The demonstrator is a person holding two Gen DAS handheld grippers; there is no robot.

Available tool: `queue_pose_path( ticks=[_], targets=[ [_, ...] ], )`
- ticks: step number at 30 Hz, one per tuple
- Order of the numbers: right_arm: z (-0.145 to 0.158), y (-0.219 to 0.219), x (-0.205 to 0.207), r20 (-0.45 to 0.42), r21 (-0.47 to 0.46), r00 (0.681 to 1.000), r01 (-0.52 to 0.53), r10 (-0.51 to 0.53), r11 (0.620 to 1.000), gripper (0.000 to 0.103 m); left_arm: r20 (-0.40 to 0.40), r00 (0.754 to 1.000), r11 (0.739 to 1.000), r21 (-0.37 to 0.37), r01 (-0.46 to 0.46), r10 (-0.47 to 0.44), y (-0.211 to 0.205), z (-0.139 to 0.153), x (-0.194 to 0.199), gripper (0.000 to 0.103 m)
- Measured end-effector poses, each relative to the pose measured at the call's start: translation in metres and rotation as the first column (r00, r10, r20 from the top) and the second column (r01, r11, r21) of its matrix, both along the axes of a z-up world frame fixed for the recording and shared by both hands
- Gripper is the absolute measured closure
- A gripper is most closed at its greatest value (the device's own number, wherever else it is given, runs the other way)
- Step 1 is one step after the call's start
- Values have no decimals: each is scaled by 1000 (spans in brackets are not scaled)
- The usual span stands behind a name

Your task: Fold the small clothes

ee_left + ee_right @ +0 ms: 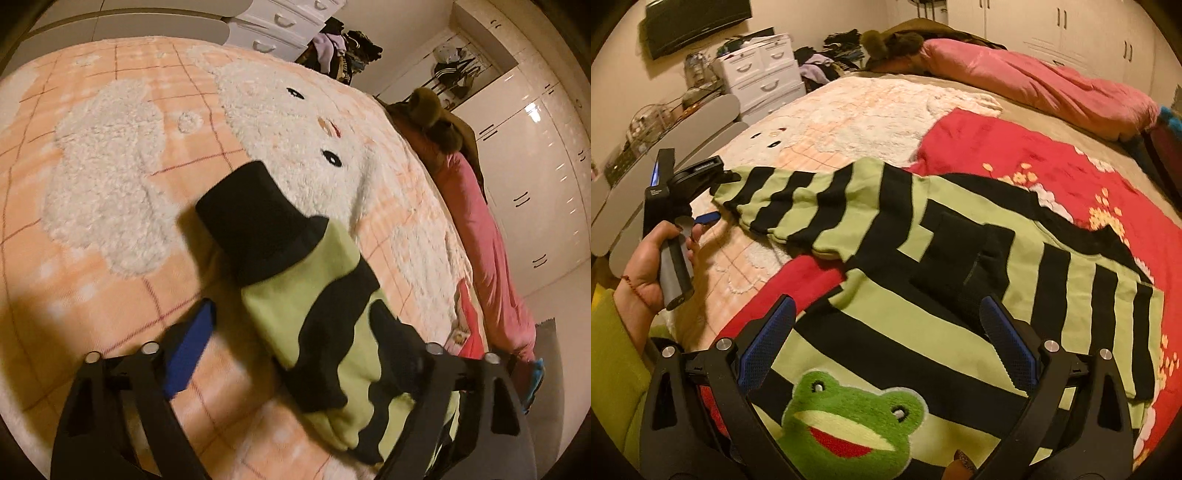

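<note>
A small green-and-black striped sweater (1082,280) lies spread flat on the bed, with a frog patch (849,417) on its front. My right gripper (886,302) stands open over the body just above the patch, its blue pads clear of the cloth. One sleeve (798,199) stretches out to the left. In the left wrist view that sleeve (295,295) runs lengthwise between my left gripper's (295,325) fingers, black cuff farthest away. The left blue pad (192,350) stands apart from the sleeve; the right finger is partly hidden by it. A hand (653,273) holds the left gripper's handle.
The sweater rests on a red flowered blanket (979,147) and a fluffy peach-and-white blanket (110,184). A pink duvet (1034,85) lies along the bed's far side. White drawers (764,74), piled clothes and glossy wardrobes (535,147) stand beyond the bed.
</note>
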State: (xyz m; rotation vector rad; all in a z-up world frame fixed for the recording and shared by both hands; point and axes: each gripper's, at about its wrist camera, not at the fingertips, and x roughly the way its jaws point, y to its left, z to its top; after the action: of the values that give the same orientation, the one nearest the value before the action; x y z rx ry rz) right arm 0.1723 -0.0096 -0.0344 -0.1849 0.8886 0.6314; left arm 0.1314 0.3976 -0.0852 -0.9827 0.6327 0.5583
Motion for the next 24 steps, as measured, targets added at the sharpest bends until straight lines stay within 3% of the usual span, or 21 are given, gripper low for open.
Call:
queue_pose_path(
  ticks=[2, 3, 4, 8, 11, 15, 19, 24],
  targets=[
    [-1, -2, 1, -3, 0, 1000, 5, -5, 1000, 9, 27, 1000, 1000, -14, -9, 9, 4, -3, 1, 45],
    [-3, -7, 3, -9, -2, 1000, 20, -20, 1000, 9, 26, 999, 999, -26, -19, 20, 6, -6, 2, 73],
    [-4, -10, 3, -11, -3, 1000, 28, -28, 1000, 9, 18, 999, 999, -33, -26, 27, 5, -10, 3, 87],
    [-7, -21, 9, -33, 4, 997, 64, -64, 998, 9, 65, 998, 999, -42, -21, 23, 3, -10, 1, 94],
    [-7, -31, 10, -40, 17, 996, 84, -84, 996, 9, 124, 992, 1000, 4, 10, -11, -6, 12, 0, 95],
    [-8, -55, 15, -51, 36, 991, 126, -124, 991, 9, 182, 975, 989, 104, 108, -125, -42, 57, -1, 95],
    [-9, -87, 21, -63, 62, 982, 183, -179, 981, 9, 191, 937, 941, 229, 249, -294, -100, 102, 2, 96],
    [-10, -151, 30, -106, 150, 953, 299, -285, 942, 9, 178, 882, 881, 285, 379, -437, -172, 137, 9, 96]
  ],
)
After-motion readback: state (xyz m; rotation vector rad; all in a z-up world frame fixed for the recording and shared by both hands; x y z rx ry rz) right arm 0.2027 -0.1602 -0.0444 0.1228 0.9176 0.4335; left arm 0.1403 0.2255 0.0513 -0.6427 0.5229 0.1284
